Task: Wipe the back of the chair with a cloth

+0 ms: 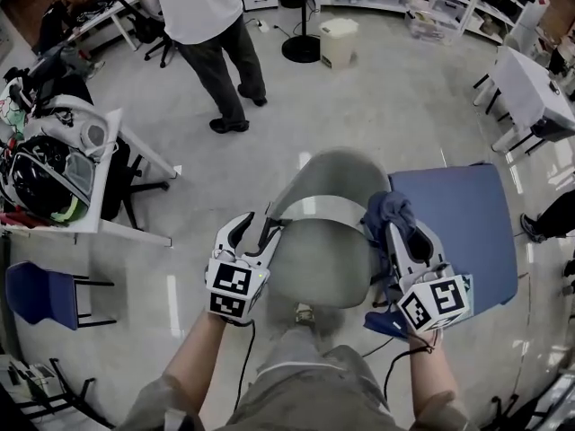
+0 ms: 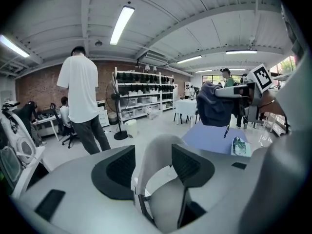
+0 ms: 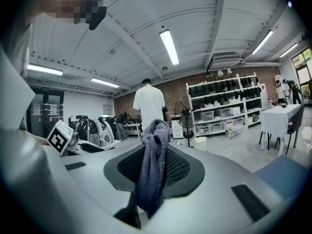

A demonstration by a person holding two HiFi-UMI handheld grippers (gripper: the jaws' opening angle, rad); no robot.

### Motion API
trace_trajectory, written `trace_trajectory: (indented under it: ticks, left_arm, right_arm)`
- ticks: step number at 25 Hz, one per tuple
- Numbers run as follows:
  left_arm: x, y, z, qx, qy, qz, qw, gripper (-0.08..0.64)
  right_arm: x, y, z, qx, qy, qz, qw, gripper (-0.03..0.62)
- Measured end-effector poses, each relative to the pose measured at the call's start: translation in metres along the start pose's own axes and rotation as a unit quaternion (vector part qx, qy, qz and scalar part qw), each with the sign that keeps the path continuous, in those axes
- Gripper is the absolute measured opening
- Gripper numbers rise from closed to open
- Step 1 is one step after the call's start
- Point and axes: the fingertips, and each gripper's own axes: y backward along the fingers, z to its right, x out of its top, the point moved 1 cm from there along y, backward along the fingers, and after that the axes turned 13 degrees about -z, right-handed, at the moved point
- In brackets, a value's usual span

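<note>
The grey chair (image 1: 325, 260) stands just in front of me, its curved back (image 1: 331, 171) on the far side. My left gripper (image 1: 253, 226) is open at the chair's left edge. In the left gripper view its jaws (image 2: 153, 162) stand wide, with the pale back support (image 2: 158, 155) showing between them and nothing gripped. My right gripper (image 1: 395, 230) is at the chair's right side, shut on a bunched blue cloth (image 1: 387, 210). In the right gripper view the cloth (image 3: 151, 179) hangs out from between the dark pads (image 3: 180, 167).
A blue table (image 1: 472, 227) is directly right of the chair. A person in a white shirt (image 1: 211, 25) stands beyond it. A white desk with helmets (image 1: 103, 227) is at left, a blue chair (image 1: 40, 294) below it. A fan (image 1: 301, 43) and bin (image 1: 339, 41) stand farther off.
</note>
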Motion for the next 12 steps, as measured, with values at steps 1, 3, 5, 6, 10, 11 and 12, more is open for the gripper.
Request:
trace_trajectory:
  ticks: [1,3,5,6,10,11,12]
  left_arm:
    - [-0.001,-0.008,-0.003,0.000,0.001,-0.005,1.0000,0.239]
    - [-0.003,-0.023,-0.009,0.000,0.004,-0.011,0.9999,0.239]
    - [-0.004,-0.037,-0.012,0.000,0.003,-0.018,0.9998,0.239]
    - [-0.006,-0.043,-0.014,0.000,0.002,-0.021,0.9998,0.239]
    - [-0.011,-0.070,-0.017,0.002,0.006,-0.031,0.9995,0.239]
    - [-0.013,-0.077,-0.017,0.003,0.006,-0.034,0.9994,0.239]
    - [-0.016,-0.084,-0.018,0.006,0.007,-0.038,0.9992,0.239]
  right_arm:
    - [-0.001,-0.009,0.003,0.002,-0.001,0.000,1.000,0.103]
    - [-0.005,-0.025,0.010,0.002,-0.002,-0.002,1.000,0.103]
    - [-0.010,-0.039,0.016,0.001,-0.003,-0.008,1.000,0.102]
    - [-0.013,-0.046,0.020,0.001,-0.004,-0.011,1.000,0.103]
    - [-0.025,-0.071,0.038,0.004,-0.005,-0.021,1.000,0.102]
    - [-0.029,-0.078,0.042,0.006,-0.006,-0.023,1.000,0.103]
    - [-0.033,-0.084,0.046,0.008,-0.006,-0.026,1.000,0.103]
